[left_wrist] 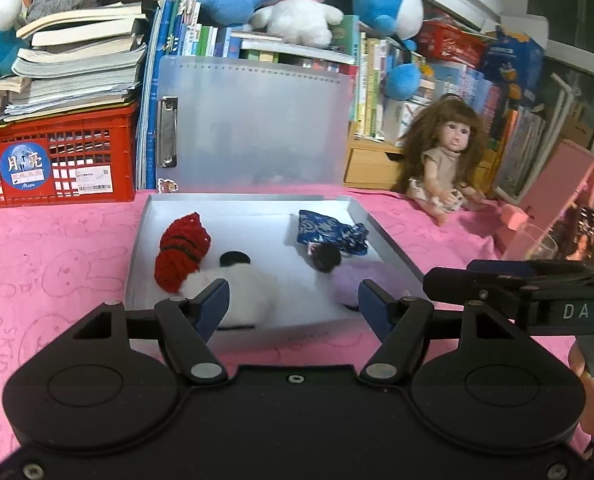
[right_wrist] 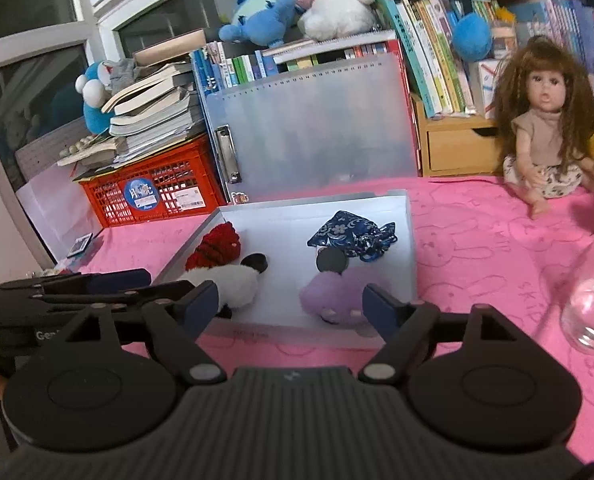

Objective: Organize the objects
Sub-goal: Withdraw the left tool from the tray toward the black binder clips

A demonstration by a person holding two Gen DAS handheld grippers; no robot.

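A shallow grey box (left_wrist: 389, 240) lies open on the pink cloth, its frosted lid (left_wrist: 257, 128) standing upright behind it. Inside lie a red knitted piece (left_wrist: 181, 252), a white fluffy puff (left_wrist: 245, 292), a blue patterned pouch (left_wrist: 329, 232) and a purple fluffy puff (right_wrist: 333, 292). My left gripper (left_wrist: 293, 304) hovers open at the box's near edge, nothing between its fingers. Beside it my right gripper (right_wrist: 291, 306) is open too, in front of the purple puff without touching it. Each gripper shows at the edge of the other's view.
A long-haired doll (right_wrist: 545, 128) sits at the back right. A clear glass (right_wrist: 593, 300) stands on the cloth to the right of the box. A red crate (left_wrist: 57, 156) under stacked books is at the back left; book rows and plush toys line the back.
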